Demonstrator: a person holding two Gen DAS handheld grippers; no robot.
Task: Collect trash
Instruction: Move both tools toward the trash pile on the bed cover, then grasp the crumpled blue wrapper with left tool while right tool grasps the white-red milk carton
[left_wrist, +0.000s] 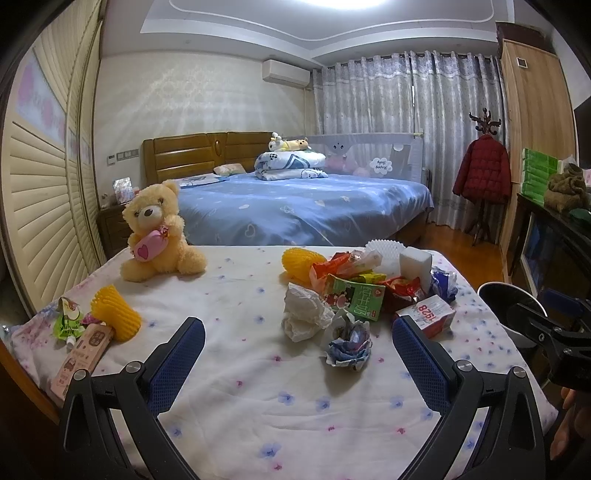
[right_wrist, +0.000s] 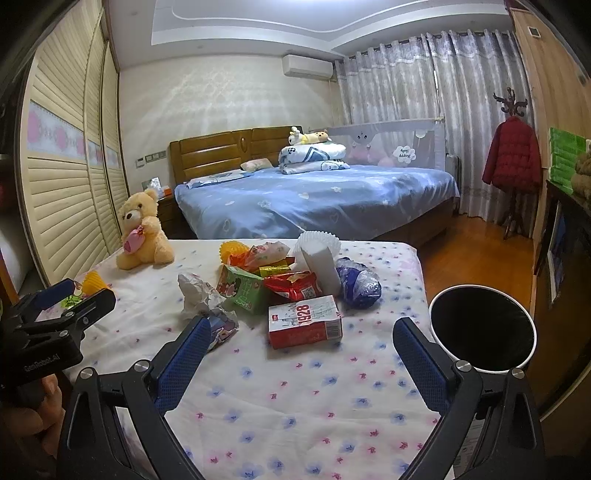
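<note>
My left gripper (left_wrist: 298, 360) hangs over the flowered table (left_wrist: 258, 406), jaws spread wide and empty. My right gripper (right_wrist: 302, 354) is spread wide too, holding nothing. The trash pile (right_wrist: 280, 280) lies mid-table, its red carton (right_wrist: 304, 326) just ahead of my right fingers. The bin (right_wrist: 484, 328) stands beside the table's right edge.

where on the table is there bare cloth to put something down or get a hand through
Bare cloth lies along the near edge of the table, and between the teddy bear and the trash pile. Crowded: that pile, and the far left corner around the yellow foam net and pink box.
</note>
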